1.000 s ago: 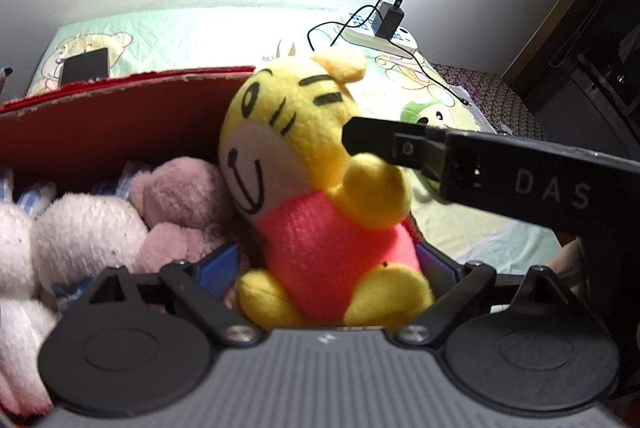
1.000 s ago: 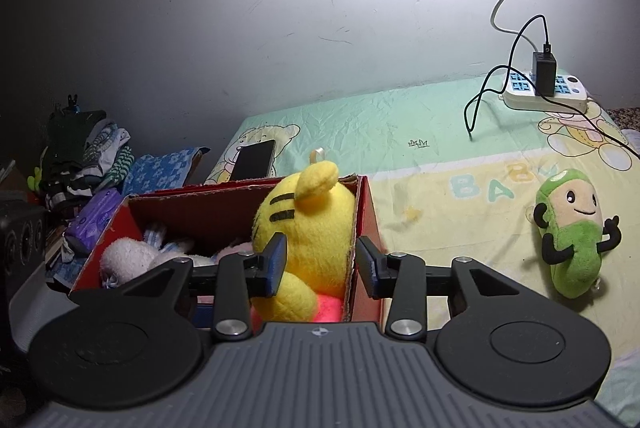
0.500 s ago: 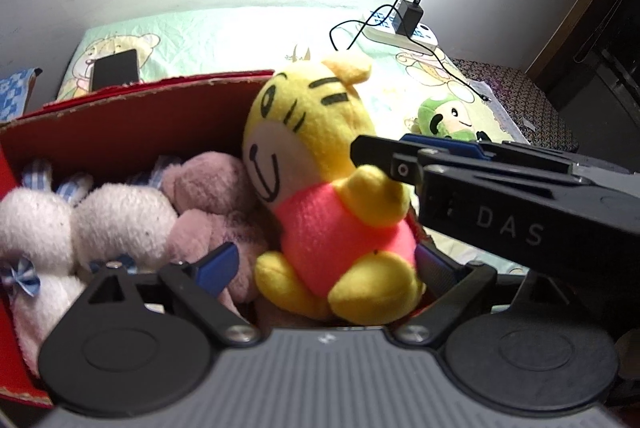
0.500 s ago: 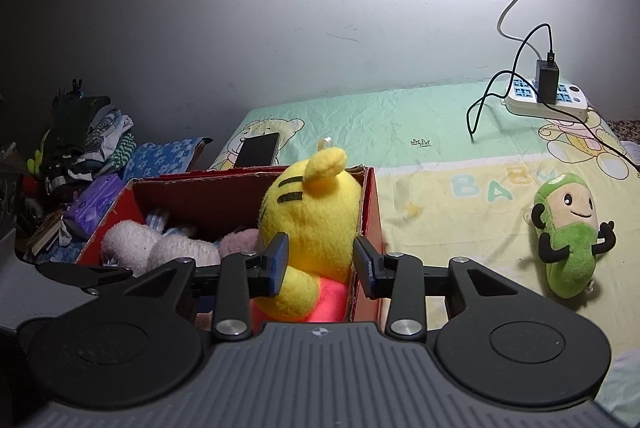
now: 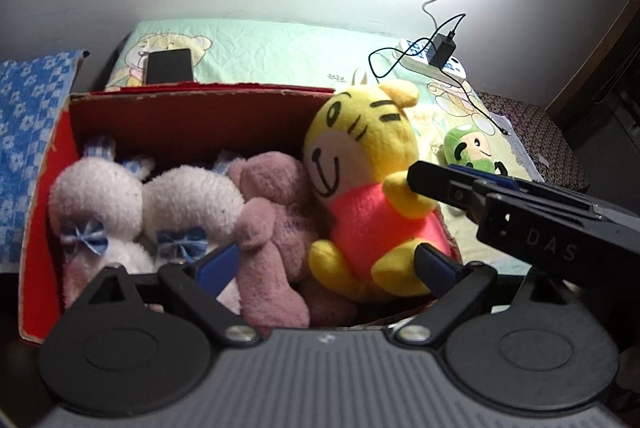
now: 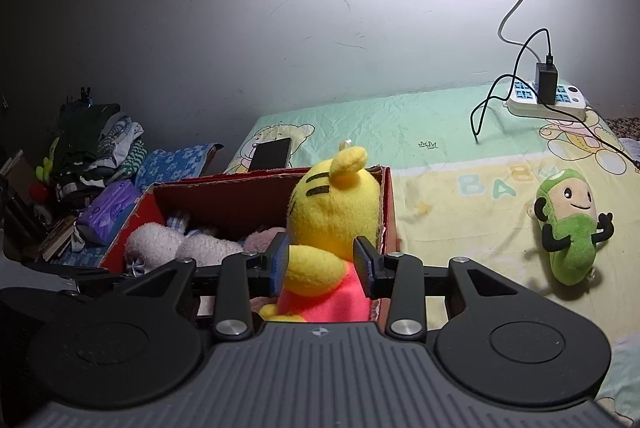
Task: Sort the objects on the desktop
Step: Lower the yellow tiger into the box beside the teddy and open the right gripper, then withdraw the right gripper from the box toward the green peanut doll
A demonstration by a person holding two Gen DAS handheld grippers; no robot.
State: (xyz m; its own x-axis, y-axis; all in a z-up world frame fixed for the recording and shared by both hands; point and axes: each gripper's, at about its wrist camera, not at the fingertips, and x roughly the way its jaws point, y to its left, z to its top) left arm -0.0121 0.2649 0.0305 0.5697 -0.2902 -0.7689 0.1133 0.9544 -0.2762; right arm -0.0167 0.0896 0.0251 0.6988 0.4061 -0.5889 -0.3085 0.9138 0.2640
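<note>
At the left edge of the bed a pile of folded clothes (image 6: 100, 144) and a blue flowered cloth (image 5: 28, 132) lie beside the red cardboard box (image 5: 188, 116), which stands on the bed sheet (image 6: 440, 156) near its left side. A black phone (image 5: 168, 65) lies on the sheet just behind the box. Inside the box, from left to right, sit two white plush toys (image 5: 120, 204) with blue bows, a pink plush toy (image 5: 276, 228) and, in the right end, the yellow tiger plush (image 5: 360, 164) in its red shirt, upright and leaning on the right wall. The left tool (image 5: 326, 264) hangs over the near edge of the box with its fingers spread wide, touching nothing that can be made out. The right tool (image 6: 322, 262) reaches in from the right side with its fingers on either side of the tiger's arm, gripping it lightly. Further right on the sheet the green plush toy (image 6: 570, 228) lies alone, well apart from the box. A white power strip (image 6: 548, 100) with a black charger and cables sits near the far right corner of the bed.
</note>
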